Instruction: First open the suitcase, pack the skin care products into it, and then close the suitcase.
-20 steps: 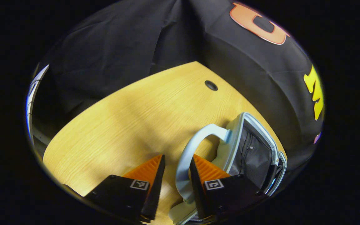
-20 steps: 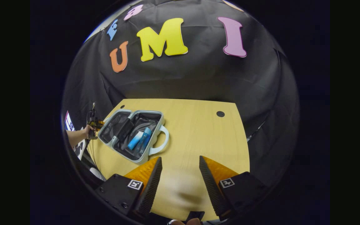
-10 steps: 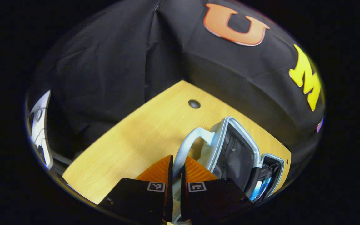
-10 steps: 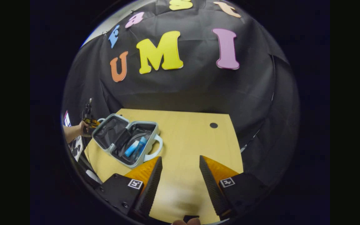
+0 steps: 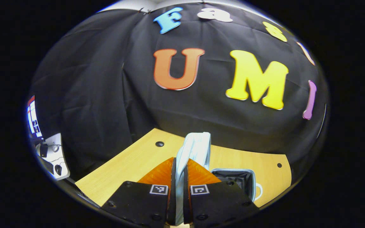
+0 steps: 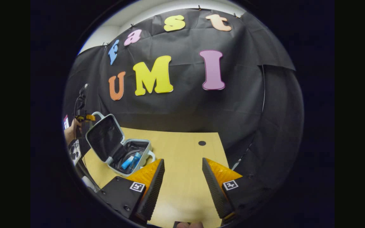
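Pale plastic handle (image 5: 192,148), low centre, is pinched by the left gripper (image 5: 179,177); the lid (image 6: 104,138) should be swung down squarely, while the right gripper (image 6: 182,177) gapes wide.

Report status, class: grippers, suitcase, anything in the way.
Left gripper shut on lid handle, lid raised half-closed. Right gripper open, above table. Skin care products inside suitcase. Nothing blocking the lid.

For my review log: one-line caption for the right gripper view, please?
Right gripper open above the table while the left gripper lifts the suitcase lid by its handle, blue skin care products inside.
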